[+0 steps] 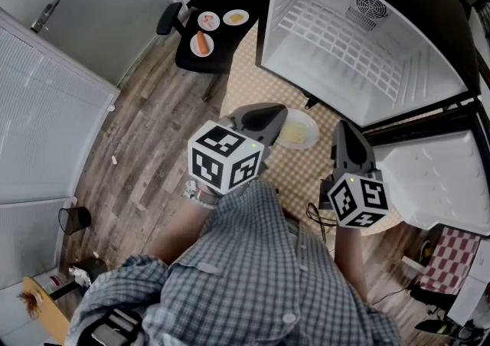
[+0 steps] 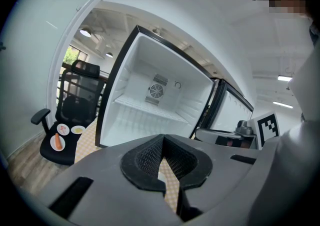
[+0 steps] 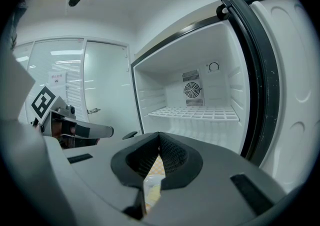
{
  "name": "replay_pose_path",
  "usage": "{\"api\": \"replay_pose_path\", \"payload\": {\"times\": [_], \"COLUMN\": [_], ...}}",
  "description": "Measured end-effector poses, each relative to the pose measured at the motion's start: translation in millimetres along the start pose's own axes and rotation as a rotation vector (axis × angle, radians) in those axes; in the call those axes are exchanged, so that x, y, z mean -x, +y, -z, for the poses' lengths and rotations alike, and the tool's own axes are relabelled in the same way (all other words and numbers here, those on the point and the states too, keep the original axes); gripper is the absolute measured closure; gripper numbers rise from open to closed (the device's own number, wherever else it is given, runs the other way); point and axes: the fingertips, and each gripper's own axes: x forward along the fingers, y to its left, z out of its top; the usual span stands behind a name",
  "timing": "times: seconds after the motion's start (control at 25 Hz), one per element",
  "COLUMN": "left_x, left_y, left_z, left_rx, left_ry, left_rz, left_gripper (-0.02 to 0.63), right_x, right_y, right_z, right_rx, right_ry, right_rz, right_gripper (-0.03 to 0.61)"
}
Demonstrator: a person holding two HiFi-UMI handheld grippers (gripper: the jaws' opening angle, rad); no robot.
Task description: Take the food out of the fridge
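Observation:
The white fridge [image 1: 429, 69] stands open on the checkered tabletop, its wire shelf [image 1: 337, 38] and floor bare; it also fills the left gripper view as the fridge [image 2: 125, 120] and the right gripper view as the fridge [image 3: 235, 95]. In front of it a plate of yellow food [image 1: 298, 133] lies on the checkered cloth [image 1: 253, 69]. My left gripper [image 1: 280, 113] is shut and empty, its tips just left of that plate. My right gripper [image 1: 342, 127] is shut too, holding nothing, just right of the plate. Both point toward the fridge opening.
A black office chair [image 1: 170, 18] stands to the fridge's left, with three small plates on its seat, one bearing a carrot [image 1: 201, 42]. The open fridge door [image 1: 436, 176] hangs at the right. A wood floor [image 1: 138, 145] and a black waste bin [image 1: 74, 220] lie to the left.

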Motion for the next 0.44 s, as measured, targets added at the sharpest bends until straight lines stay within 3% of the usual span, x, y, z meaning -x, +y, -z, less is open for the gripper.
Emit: {"api": "replay_pose_path", "payload": {"times": [0.44], "left_x": [5.1], "left_y": [8.5], "left_z": [-1.8], "left_rx": [0.011], "left_ry": [-0.008], "left_rz": [-0.019], "left_gripper": [0.607], "right_x": [1.1], "right_y": [-0.3], "right_z": [3.4], "right_rx": [-0.015], "right_ry": [0.007], "right_rz": [0.003], "right_gripper": [0.569]}}
